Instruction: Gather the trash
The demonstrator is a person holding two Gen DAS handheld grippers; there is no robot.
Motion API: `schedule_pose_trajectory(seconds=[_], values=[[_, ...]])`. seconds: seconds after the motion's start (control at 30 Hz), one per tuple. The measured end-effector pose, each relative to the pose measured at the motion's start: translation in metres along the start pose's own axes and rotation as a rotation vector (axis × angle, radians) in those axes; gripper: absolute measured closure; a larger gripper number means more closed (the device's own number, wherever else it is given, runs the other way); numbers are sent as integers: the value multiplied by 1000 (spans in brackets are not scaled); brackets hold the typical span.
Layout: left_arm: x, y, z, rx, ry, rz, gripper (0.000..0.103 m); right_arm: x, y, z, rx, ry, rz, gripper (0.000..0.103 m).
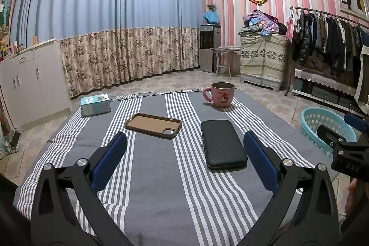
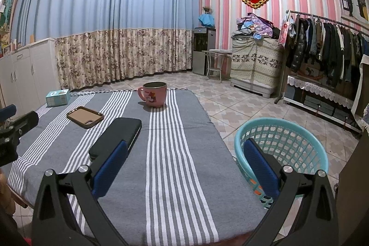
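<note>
Left wrist view is showing the left gripper [image 1: 184, 158] hovering with jaws spread wide, empty; right gripper [image 2: 185, 165] likewise, the basket [image 2: 299, 130] lying beside its right jaw.

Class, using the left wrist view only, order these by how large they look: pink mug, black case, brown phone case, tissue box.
1. black case, nearest the camera, so flattered
2. brown phone case
3. pink mug and tissue box: alike, not ranked
</note>
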State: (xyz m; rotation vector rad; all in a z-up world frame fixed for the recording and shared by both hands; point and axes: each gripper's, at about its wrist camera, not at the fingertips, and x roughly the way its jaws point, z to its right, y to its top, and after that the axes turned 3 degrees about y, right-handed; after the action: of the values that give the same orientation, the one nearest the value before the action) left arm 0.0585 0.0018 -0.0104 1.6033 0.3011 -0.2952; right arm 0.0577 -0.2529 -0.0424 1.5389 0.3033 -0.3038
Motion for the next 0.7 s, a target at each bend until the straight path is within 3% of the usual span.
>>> schedule_pose_trajectory(seconds=[0.7], values=[[2, 2, 3, 1, -9, 0, 5, 1, 1, 3, 1, 1, -2, 5]])
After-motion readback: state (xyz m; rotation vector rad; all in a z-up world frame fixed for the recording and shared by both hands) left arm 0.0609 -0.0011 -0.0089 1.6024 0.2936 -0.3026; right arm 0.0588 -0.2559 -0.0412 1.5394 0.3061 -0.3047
